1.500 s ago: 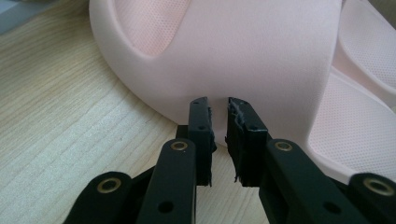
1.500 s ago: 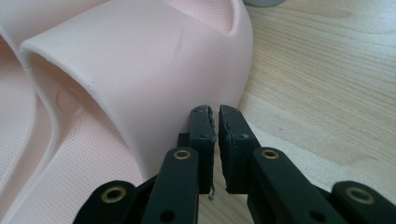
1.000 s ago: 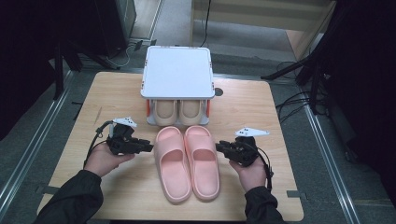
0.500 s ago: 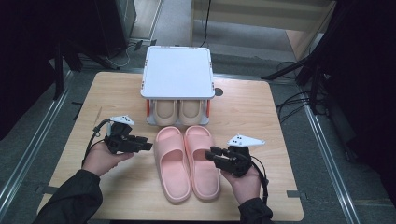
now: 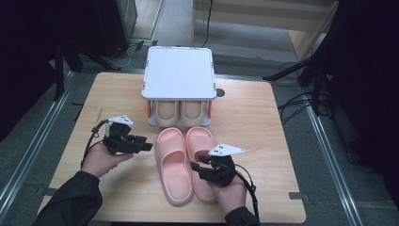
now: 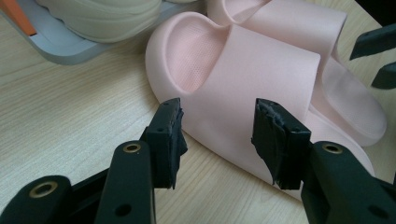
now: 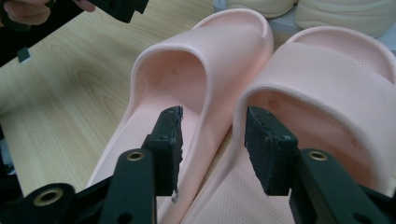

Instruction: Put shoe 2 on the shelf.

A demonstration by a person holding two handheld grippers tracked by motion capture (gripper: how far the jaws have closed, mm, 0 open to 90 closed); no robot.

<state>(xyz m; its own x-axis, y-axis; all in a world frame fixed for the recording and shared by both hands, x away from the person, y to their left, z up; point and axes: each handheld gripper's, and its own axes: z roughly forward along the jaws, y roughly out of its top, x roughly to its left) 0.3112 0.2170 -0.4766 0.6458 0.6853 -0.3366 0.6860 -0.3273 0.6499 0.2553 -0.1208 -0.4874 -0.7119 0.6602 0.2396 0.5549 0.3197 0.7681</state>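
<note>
While both jaws of the right gripper [image 7: 212, 142] stand apart, one black pad sits inside the heel of the left pink slipper [image 7: 187, 88] and the other over the heel of the right pink slipper [image 7: 327, 107], so the two inner walls that touch each other lie between the fingers, not yet pinched. Beyond the fingertips, the straps arch up, and past the toes sit the beige slippers [image 7: 299, 9]. From above, this gripper [image 5: 200, 168] hovers low over the pair's heels. Spread wide too, the left gripper [image 6: 217, 135] has the outer side of the left pink slipper [image 6: 261, 79] just ahead of its pads, without contact; a white shoe rack [image 5: 179, 73] stands further ahead, on the wooden table [image 5: 263, 122].
</note>
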